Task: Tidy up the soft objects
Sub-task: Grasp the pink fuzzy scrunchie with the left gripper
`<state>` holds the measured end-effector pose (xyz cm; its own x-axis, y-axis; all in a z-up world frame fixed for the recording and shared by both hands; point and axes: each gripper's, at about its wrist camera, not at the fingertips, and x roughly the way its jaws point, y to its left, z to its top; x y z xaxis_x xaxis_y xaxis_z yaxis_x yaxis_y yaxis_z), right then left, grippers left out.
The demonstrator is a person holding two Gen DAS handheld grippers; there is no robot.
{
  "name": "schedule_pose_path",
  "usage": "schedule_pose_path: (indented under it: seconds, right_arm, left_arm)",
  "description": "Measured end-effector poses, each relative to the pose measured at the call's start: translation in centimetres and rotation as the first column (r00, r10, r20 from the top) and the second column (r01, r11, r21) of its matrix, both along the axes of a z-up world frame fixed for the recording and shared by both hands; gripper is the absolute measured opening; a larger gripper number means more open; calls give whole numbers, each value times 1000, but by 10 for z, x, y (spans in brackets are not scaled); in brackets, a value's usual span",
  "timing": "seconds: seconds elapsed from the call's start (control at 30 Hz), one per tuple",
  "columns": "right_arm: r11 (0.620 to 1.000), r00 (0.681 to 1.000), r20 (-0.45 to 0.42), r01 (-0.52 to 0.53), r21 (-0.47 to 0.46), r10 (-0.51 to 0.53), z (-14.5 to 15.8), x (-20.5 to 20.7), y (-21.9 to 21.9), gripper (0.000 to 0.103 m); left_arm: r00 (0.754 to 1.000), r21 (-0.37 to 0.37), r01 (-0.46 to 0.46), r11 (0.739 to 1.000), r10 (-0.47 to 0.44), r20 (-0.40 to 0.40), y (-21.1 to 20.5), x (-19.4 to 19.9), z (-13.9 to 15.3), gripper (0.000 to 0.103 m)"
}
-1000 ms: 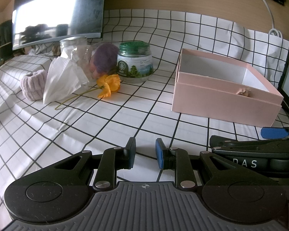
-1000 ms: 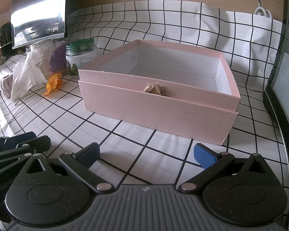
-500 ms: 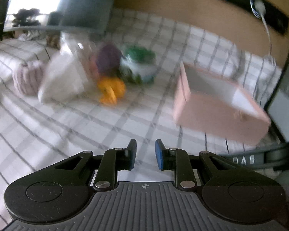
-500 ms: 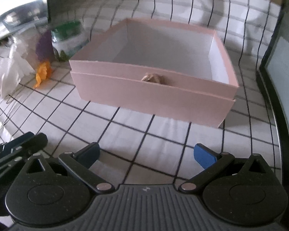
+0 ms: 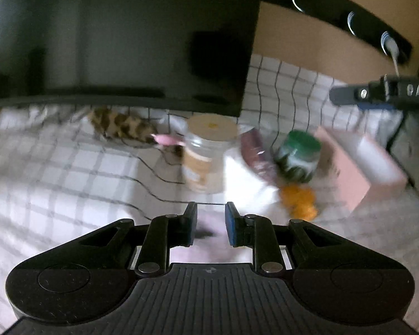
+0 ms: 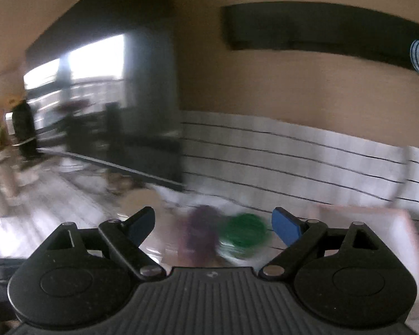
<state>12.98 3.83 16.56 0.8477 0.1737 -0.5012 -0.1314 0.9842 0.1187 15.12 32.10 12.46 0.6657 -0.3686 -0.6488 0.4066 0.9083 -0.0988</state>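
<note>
Everything is blurred by motion. My left gripper (image 5: 211, 219) keeps a narrow gap with nothing pressed between its pads. A pale lilac fuzzy thing (image 5: 209, 241) shows through that gap, underneath; contact cannot be told. Beyond lie a white crumpled bag (image 5: 243, 187), a purple soft thing (image 5: 255, 153), an orange flower (image 5: 299, 202) and the pink box (image 5: 360, 167). My right gripper (image 6: 213, 223) stands wide and its jaws are closing, with nothing between them. The purple soft thing (image 6: 201, 231) and a green-lidded jar (image 6: 243, 233) lie past its gap, the pink box (image 6: 382, 223) to the right.
A glass jar with a tan lid (image 5: 206, 156) and the green-lidded jar (image 5: 297, 156) stand among the soft things. A leopard-print item (image 5: 120, 125) lies under the dark monitor (image 5: 125, 42). Part of the other gripper's arm (image 5: 377, 93) crosses the upper right.
Both hands rose and swung left. The left went from in front of the pink box to over the lilac thing. The right left the box for the jars, jaws slightly narrower.
</note>
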Motion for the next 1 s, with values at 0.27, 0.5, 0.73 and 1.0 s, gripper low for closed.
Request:
schedule_pose_path:
  seconds: [0.27, 0.5, 0.73, 1.0]
  right_arm:
    - [995, 996, -82, 19, -98, -27, -12, 4, 40, 91]
    - [975, 974, -167, 120, -185, -151, -36, -27, 29, 91]
    - [963, 958, -202, 159, -215, -204, -48, -40, 16, 86]
    - [937, 988, -155, -43, -347, -11, -51, -18, 75, 68]
  left_arm:
    - [927, 21, 307, 952, -293, -235, 13, 81, -29, 24]
    - [802, 135, 527, 839, -438, -406, -24, 92, -73, 25]
    - [860, 96, 416, 905, -356, -367, -18, 79, -79, 18]
    - [963, -23, 83, 996, -86, -255, 40, 53, -60, 17]
